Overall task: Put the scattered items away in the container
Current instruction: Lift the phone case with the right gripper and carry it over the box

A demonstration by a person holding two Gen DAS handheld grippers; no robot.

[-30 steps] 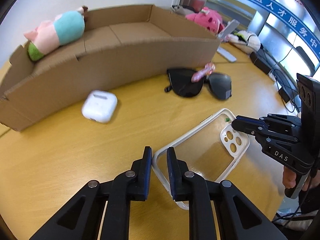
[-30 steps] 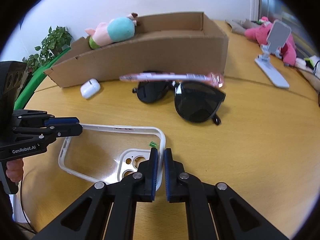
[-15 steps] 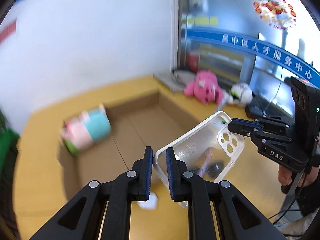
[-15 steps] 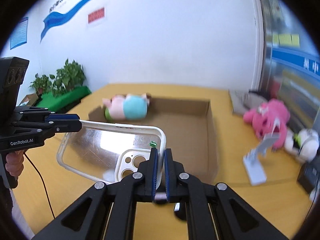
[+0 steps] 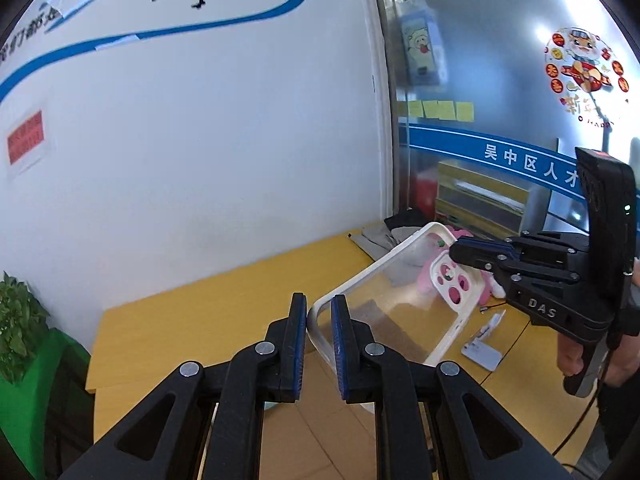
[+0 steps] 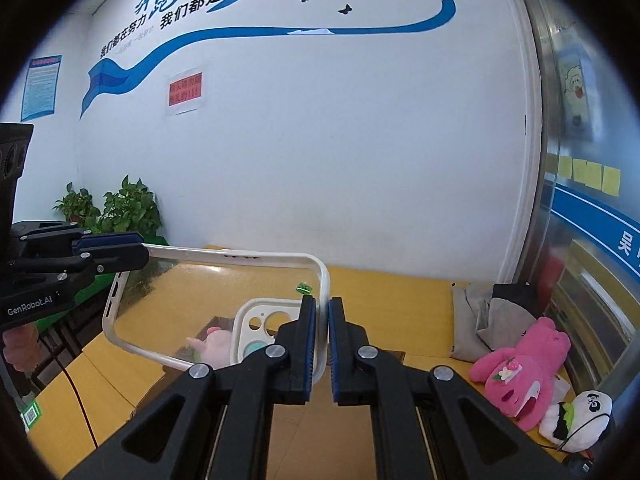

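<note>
A clear phone case (image 5: 400, 292) with a white rim hangs in the air, held at two corners. My left gripper (image 5: 319, 312) is shut on its near rim, and in the same view my right gripper (image 5: 472, 250) clamps the corner by the camera cut-out. In the right wrist view, my right gripper (image 6: 321, 320) pinches the phone case (image 6: 208, 292) rim, while my left gripper (image 6: 116, 252) grips the far left edge. Below lies the cardboard box (image 6: 320, 440). A pink and teal plush (image 6: 208, 346) shows through the case, inside the box.
A pink plush toy (image 6: 520, 368), a white plush (image 6: 580, 412) and grey cloth (image 6: 492, 320) lie on the yellow table (image 6: 380, 288) at the right. A phone stand (image 5: 484, 344) stands beyond the case. Potted plants (image 6: 120, 208) stand by the left wall. A hand (image 5: 572, 356) holds the right gripper's handle.
Both grippers have lifted the phone case off the table and carried it up over the box. The views now face the wall; the sunglasses and the earbud case have left the picture.
</note>
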